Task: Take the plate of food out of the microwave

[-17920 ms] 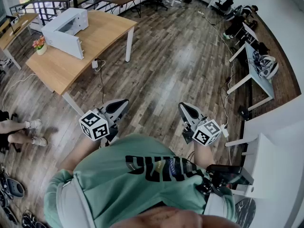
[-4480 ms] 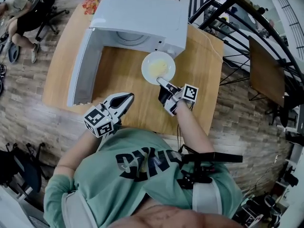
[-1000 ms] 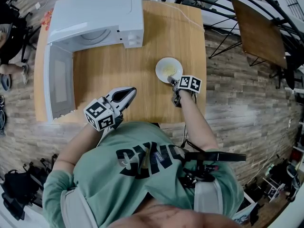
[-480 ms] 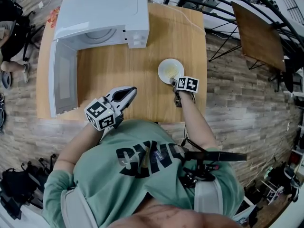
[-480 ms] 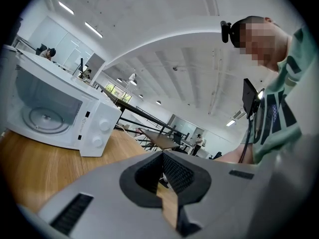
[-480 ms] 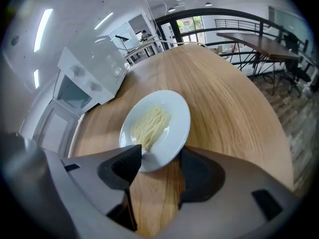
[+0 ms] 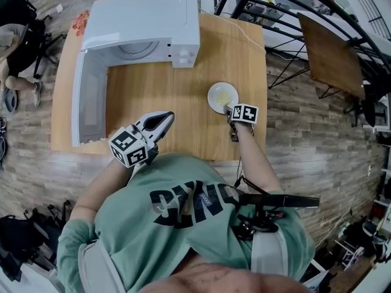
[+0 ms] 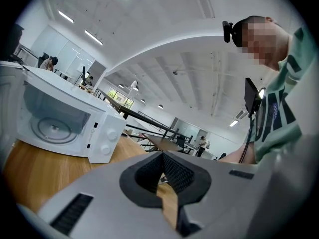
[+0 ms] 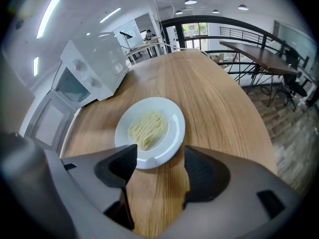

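Looking down through the head view, I saw the round white ceramic plate with pale yellow noodles (image 7: 222, 97) resting flat on the light wooden table (image 7: 183, 130), well apart from the boxy white microwave oven (image 7: 146, 23), whose door (image 7: 88, 102) stood swung wide on an empty cavity. The right gripper (image 7: 230, 109) pointed steeply down at the plate's near edge. In the right gripper view its jaws had just been opening and stood fully spread, with bare wood showing in the gap. The plate (image 9: 150, 131) lay just ahead of the right gripper (image 9: 154, 166), its near rim close beside the left-hand pad, and neither pad pressed on it, so I judged it released. The left gripper (image 7: 160, 122) hung near my body, pointing roughly level toward the microwave (image 8: 65, 118). In its own view the jaw tips of the left gripper (image 8: 162, 171) met with nothing clamped between them. I took the step in hand to be the let-go that ends the task, the plate being out and set down. The next move, as I reckoned it, called for drawing the right gripper straight back and up, keeping the spread jaws clear of the rim so the plate did not slide.
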Demonstrator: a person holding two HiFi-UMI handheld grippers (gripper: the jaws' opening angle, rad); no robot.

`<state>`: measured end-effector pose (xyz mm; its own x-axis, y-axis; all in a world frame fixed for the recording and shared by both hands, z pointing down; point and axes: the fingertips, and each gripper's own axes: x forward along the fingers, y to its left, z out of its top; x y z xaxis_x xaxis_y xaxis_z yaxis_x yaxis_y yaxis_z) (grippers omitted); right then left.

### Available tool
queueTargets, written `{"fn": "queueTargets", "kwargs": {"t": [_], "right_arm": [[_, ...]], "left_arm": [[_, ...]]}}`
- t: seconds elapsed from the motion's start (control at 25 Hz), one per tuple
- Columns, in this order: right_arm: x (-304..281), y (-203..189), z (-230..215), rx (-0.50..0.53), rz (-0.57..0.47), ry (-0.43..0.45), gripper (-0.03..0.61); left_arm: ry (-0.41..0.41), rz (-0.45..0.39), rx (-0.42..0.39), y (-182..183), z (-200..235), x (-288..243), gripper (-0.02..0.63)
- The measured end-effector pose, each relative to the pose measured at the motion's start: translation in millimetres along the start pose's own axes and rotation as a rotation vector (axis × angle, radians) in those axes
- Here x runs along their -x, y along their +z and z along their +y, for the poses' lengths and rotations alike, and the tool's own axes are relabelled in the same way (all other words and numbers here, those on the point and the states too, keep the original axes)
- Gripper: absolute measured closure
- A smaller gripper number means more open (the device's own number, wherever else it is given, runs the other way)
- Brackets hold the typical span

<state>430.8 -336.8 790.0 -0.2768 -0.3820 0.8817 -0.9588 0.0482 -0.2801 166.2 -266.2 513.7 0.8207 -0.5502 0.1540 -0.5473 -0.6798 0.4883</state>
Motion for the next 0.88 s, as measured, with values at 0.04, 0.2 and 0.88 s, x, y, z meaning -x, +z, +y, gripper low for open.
{"fn": "queueTargets", "kwargs": {"t": [0.04,0.2,0.88], "right_arm": [[4,3,0,-0.001,-0.017,-0.001,0.298],[31,23,13,-0.034,-0.132,0.076,0.298],[197,126,243,0.197,-0.495,0.779,0.476]], "left_arm": [[0.004,-0.005,-0.002,2,1,3,0.614],[0.012,-0.033,-0.017,16,6,16,0.614],[0.143,-0.182,-0.082,74,14,96,0.614]]}}
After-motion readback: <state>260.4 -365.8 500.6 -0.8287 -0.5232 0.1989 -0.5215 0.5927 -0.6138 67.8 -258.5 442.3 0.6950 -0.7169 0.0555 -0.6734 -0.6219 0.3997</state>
